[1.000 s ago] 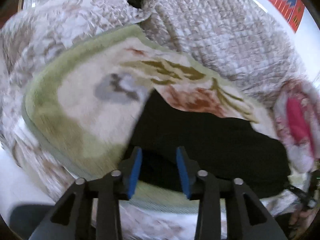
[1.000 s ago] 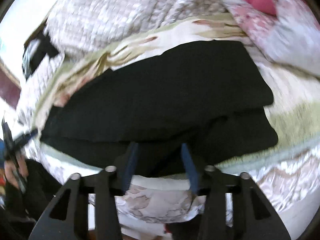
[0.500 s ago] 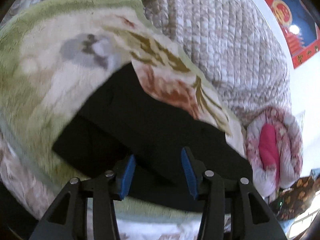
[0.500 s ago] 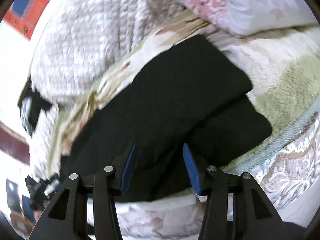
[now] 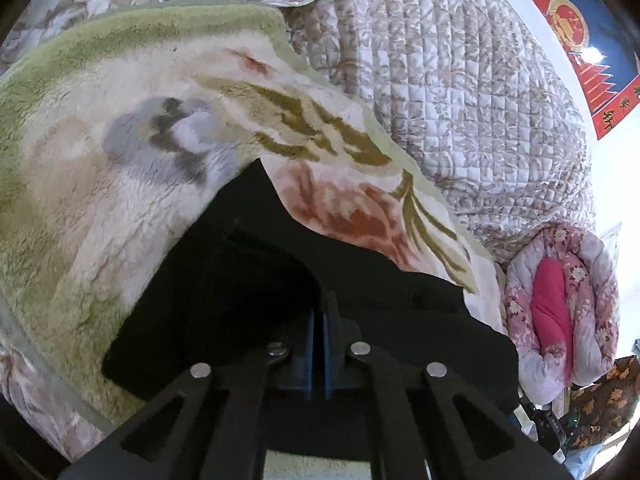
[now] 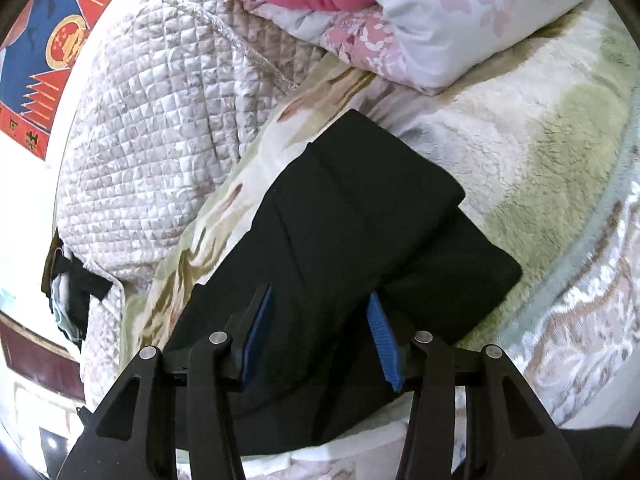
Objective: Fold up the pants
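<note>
Fleece blanket (image 5: 80, 184), quilted bedspread (image 5: 460, 92), wall poster (image 6: 44, 60)

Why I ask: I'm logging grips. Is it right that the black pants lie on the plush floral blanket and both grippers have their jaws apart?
Not quite. The left gripper is shut, its blue pads together at the black pants, as the left wrist view shows. The right gripper does have its jaws apart, and the pants lie on the plush floral blanket.

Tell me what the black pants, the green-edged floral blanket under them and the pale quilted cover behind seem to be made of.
Black pants: apparently a matte woven or knit cloth; no sheen, soft creases. The fibre cannot be told.
Green-edged floral blanket: plush fleece, probably synthetic; fuzzy, clumped pile.
Pale quilted cover: thin padded fabric with a slight sheen; stitched squares puff up between seams.
</note>
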A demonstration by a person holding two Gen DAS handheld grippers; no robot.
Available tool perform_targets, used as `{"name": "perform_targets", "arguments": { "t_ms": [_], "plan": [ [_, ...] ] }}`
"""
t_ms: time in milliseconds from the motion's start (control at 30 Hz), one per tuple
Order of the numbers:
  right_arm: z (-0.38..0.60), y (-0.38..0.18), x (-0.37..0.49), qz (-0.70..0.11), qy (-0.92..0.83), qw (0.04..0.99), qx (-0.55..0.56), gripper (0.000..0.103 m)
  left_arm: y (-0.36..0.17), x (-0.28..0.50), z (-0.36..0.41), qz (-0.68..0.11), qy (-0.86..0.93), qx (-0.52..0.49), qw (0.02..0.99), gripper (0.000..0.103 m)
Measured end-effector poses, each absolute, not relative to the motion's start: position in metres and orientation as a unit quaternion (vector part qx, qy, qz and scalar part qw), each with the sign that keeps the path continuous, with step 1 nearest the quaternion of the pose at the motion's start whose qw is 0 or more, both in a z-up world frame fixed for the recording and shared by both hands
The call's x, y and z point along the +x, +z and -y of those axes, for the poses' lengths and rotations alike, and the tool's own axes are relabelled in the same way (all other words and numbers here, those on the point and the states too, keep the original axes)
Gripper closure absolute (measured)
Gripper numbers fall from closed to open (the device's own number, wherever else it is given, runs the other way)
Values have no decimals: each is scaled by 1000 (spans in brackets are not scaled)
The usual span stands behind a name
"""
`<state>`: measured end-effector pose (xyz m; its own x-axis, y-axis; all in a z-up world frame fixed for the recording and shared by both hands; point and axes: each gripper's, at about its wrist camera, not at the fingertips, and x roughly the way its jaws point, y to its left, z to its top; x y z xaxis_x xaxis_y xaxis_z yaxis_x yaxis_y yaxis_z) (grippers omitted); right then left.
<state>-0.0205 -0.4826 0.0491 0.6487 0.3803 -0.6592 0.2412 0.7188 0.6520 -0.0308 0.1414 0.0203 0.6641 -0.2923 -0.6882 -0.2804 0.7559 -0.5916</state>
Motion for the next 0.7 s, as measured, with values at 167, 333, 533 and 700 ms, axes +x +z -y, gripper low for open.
{"name": "perform_targets", "arguments": {
  "t_ms": [167,333,533,700],
  "plan": [
    [493,47,-13,-419,28,833,360,55,20,-53,-142,-407,-20,-365,837,98],
    [494,46,-4,-415,28,838,354,55,15,-54,-140,-412,-33,-388,824,70],
    [500,47,4,-412,-5,843,344,90,14,-44,-142,-413,-8,-381,827,96],
    [508,66,16,-389,20,849,357,103,28,-21,-139,-414,-6,-354,839,99]
  ]
}}
